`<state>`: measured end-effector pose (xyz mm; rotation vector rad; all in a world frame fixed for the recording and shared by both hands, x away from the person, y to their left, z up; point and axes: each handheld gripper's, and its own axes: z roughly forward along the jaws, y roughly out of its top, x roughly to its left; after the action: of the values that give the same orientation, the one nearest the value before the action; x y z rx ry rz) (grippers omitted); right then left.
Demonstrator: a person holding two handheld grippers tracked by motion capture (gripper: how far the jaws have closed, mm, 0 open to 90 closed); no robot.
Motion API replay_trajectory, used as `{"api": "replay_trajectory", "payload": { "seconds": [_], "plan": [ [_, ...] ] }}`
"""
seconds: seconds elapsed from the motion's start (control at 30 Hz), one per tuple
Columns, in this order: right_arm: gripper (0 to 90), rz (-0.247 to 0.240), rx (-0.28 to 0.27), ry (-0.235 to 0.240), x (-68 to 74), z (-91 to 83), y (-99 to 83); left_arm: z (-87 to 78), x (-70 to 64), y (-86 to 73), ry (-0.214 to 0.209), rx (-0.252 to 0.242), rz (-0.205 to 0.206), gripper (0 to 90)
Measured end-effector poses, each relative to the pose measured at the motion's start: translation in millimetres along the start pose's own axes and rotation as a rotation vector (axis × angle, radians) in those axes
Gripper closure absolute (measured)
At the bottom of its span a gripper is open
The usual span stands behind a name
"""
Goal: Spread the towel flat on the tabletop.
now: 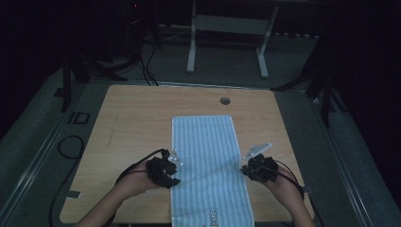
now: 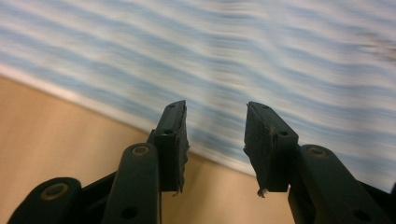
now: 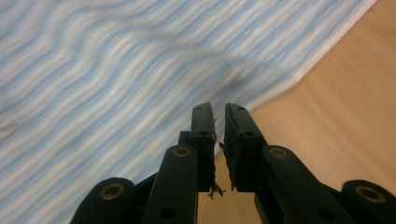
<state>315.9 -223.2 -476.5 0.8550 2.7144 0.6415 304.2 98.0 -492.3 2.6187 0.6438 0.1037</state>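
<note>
The worktop (image 1: 142, 123) is a pale wood-grain board with rounded corners and a small round hole (image 1: 225, 100) near its far edge. Down its middle, from about halfway to past the near edge, lies a long rectangular towel (image 1: 208, 161) of soft cloth, striped lengthwise in light blue and white, flat, with a small dark printed figure (image 1: 212, 217) near its near end. The left claw (image 1: 176, 166) sits at the towel's left long edge, toward the near-left part of the worktop; in the left gripper view its two black jaws stand spread with a clear gap, their pads (image 2: 175, 140) rough and frayed, poised over the towel's white hem with nothing between them. The right claw (image 1: 246, 166) is at the towel's right long edge; in the right gripper view (image 3: 217, 140) its jaws are nearly together, a thin slit left between them, and they grip nothing, with the hem just beyond their tips.
</note>
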Motion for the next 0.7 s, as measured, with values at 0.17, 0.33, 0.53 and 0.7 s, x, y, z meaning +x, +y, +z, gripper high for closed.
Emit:
{"api": "replay_trajectory", "payload": {
  "seconds": [0.17,0.33,0.53,0.7],
  "plan": [
    [80.6,0.014,0.021,-0.010,-18.4,32.4,22.8,16.3,19.8,9.9,0.016,0.024,-0.014,57.3],
    [78.0,0.022,0.072,-0.008,-29.9,58.7,34.7,32.9,33.3,12.5,0.014,0.048,-0.042,55.9],
    [76.6,0.038,0.109,0.009,-35.7,77.1,38.1,42.5,48.5,14.0,0.006,0.037,-0.079,55.8],
    [71.6,0.047,0.103,0.015,-38.3,80.1,42.9,42.4,58.3,14.9,0.016,0.041,-0.086,55.4]
  ]
}}
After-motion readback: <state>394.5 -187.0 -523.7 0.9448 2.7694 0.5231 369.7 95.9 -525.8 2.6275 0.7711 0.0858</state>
